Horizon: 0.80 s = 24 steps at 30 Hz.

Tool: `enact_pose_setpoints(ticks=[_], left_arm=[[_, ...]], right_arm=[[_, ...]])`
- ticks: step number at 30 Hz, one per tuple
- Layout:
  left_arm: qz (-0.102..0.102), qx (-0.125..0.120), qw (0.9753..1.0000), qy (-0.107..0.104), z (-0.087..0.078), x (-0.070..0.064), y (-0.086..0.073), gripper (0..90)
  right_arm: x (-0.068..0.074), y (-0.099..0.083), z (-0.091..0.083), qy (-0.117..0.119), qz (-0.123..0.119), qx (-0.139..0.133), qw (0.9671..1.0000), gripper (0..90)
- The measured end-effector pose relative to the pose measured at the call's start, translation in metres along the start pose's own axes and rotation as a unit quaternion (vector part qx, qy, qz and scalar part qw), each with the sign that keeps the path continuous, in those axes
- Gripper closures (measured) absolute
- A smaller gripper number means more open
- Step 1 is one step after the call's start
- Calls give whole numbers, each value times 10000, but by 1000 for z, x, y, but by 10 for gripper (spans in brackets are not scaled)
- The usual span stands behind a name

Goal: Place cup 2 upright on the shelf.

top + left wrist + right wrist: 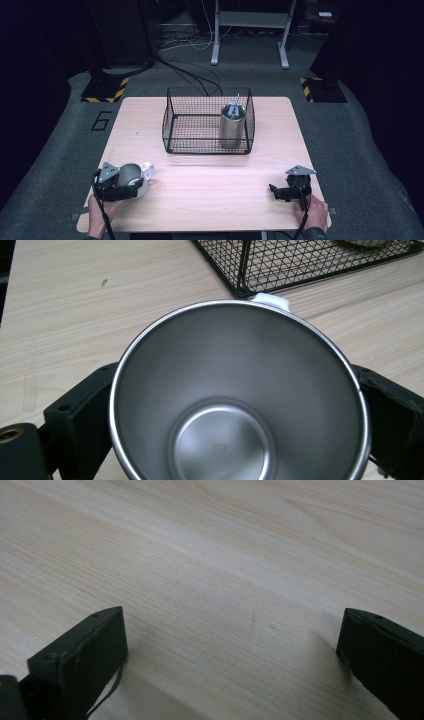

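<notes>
I see a pale wooden table (pixel 200 185) carrying a black wire basket (pixel 172 125) and a steel cup (pixel 131 176) near its front-left corner.

White mug (pixel 136 179) with a steel-lined, empty interior (pixel 235 405); tipped so its mouth faces the left gripper (pixel 131 184); clamped between the 2 jaws; white handle on its far side.

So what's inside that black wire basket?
The wire basket holds one tall steel cup, standing upright at its right end; the rest shows bare table through the mesh. Something rests in the cup's mouth, too small to identify; its inside is hidden.
</notes>
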<state>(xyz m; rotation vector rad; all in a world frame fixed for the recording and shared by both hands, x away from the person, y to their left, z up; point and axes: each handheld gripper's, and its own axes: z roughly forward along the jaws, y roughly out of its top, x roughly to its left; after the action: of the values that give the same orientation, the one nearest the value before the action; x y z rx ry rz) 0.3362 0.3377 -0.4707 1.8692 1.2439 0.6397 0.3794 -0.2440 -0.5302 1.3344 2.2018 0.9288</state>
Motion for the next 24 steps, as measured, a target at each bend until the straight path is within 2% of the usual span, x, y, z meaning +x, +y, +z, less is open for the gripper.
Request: enact_pose_setpoints(ticks=[3, 6, 9, 16, 20, 24], left_arm=[[51, 34, 10000, -28, 0, 0, 0, 57], [-1, -40, 10000, -24, 0, 1, 0, 60], [17, 3, 10000, -64, -1, 2, 0, 60], [-97, -94, 9999, -66, -3, 4, 1, 61], [-74, -117, 9999, -96, -6, 3, 6, 61], [34, -161, 9998, -126, -9, -1, 14, 61]], right_arm=[[0, 0, 0, 0, 3, 0, 10000, 0], [0, 0, 0, 1, 4, 1, 10000, 0], [0, 0, 0, 0, 4, 0, 10000, 0], [0, 0, 0, 1, 3, -1, 10000, 0], [0, 0, 0, 1, 1, 0, 10000, 0], [0, 0, 0, 1, 3, -1, 10000, 0]])
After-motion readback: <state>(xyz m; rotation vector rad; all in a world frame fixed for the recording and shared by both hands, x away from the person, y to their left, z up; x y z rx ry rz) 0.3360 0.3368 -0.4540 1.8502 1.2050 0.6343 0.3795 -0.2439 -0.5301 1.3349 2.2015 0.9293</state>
